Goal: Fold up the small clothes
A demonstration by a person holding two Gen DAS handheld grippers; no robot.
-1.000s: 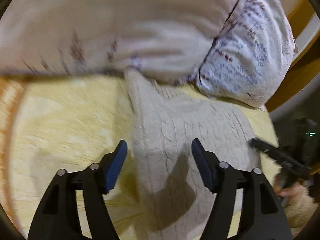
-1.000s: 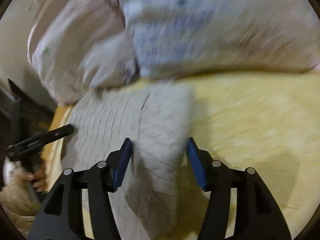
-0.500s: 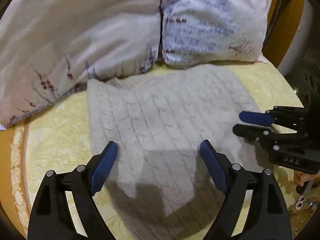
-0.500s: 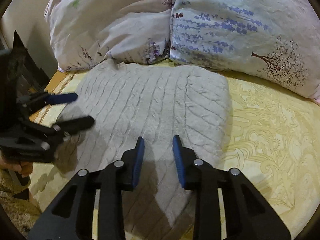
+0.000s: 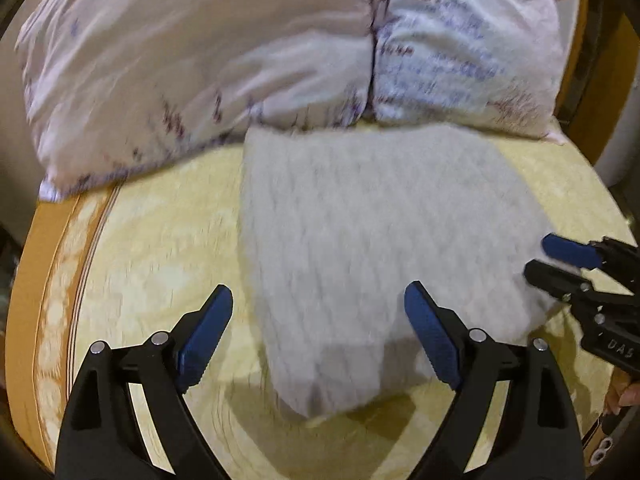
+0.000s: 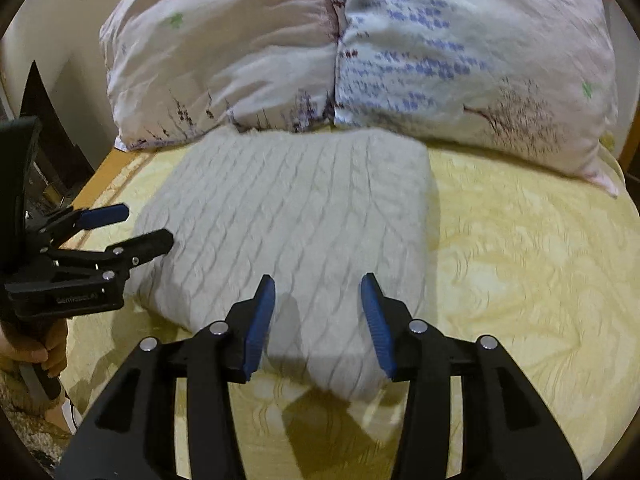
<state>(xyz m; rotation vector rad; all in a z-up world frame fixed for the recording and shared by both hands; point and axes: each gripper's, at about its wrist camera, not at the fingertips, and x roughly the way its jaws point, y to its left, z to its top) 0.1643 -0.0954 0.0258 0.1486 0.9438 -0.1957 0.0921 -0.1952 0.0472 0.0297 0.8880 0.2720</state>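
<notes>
Two floral pillows [image 6: 224, 64] [image 6: 472, 64] lie side by side, touching, along the far edge of the yellow patterned bedspread [image 6: 520, 264].

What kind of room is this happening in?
Most likely a bedroom. Two floral pillows lie side by side at the head of a bed with a yellow patterned cover, and a folded knit sweater rests on it.
</notes>
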